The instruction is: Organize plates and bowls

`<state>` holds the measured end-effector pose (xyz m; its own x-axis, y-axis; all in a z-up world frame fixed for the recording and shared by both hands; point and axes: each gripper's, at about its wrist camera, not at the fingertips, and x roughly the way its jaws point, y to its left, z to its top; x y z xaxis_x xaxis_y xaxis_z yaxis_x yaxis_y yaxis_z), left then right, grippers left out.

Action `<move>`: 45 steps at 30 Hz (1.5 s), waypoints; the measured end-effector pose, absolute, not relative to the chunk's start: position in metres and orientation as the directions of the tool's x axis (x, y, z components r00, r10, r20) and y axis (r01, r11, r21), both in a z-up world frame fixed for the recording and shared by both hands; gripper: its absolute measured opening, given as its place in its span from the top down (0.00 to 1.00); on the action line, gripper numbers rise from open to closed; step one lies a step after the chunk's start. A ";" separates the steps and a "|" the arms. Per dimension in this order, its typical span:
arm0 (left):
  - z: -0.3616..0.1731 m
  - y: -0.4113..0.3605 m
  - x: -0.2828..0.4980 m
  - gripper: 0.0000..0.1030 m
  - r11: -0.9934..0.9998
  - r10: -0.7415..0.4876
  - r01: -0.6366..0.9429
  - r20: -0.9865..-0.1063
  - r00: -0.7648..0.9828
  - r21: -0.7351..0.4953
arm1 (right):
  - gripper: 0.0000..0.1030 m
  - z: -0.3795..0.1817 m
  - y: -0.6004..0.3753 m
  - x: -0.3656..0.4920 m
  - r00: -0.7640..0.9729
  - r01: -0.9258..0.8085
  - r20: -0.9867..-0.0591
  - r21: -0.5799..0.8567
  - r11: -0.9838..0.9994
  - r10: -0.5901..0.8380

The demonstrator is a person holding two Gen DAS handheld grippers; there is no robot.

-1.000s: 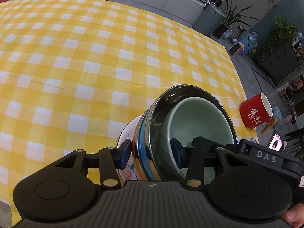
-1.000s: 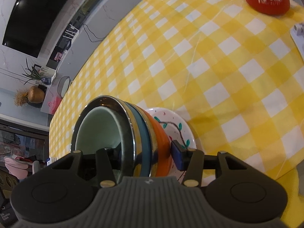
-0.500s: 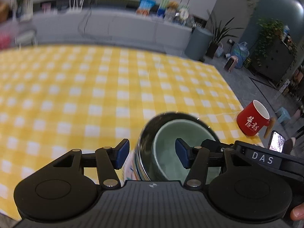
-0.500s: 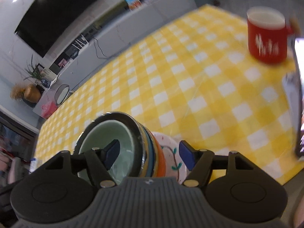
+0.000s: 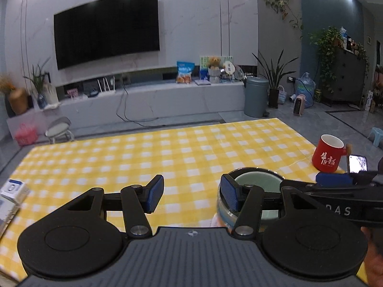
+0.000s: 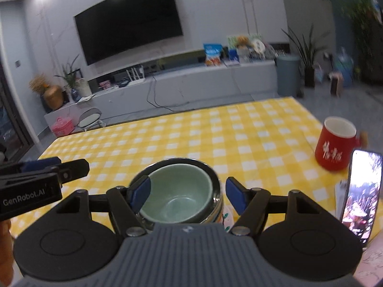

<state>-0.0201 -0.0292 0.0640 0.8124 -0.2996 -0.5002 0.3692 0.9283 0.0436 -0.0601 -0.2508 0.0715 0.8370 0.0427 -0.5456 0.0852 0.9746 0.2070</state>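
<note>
A pale green bowl is nested in a steel-rimmed bowl on top of a stack of coloured bowls. The stack stands on a white painted plate on the yellow checked table. My right gripper hovers just above and short of the stack, open, with its pads off the rim. My left gripper is open over bare cloth, and the stack shows behind its right finger. Each gripper appears in the other's view: the left gripper and the right gripper.
A red mug stands at the table's right edge with a lit phone propped beside it. A white and blue box lies at the left edge. Beyond the table are a TV wall, a low cabinet, a stool and plants.
Both grippers have let go of the bowl stack's rim and opened. They rose, drew back and rolled level, so the room now shows above the table.
</note>
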 end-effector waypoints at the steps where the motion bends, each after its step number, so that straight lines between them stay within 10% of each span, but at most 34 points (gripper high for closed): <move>1: 0.064 -0.028 -0.025 0.38 0.928 -0.297 0.369 -0.498 0.815 0.049 | 0.33 0.072 -0.247 -0.065 0.840 0.083 -0.542 0.196 0.977 0.037; 17: 0.041 -0.018 -0.071 0.33 0.930 -0.206 0.341 -0.572 0.794 0.138 | 0.27 0.055 -0.204 -0.130 0.816 0.071 -0.573 -0.035 0.997 -0.079; 45: -0.021 -0.046 -0.040 0.27 0.904 -0.126 0.380 -0.725 0.677 0.198 | 0.23 0.001 -0.225 -0.114 0.760 0.118 -0.648 0.053 0.992 -0.056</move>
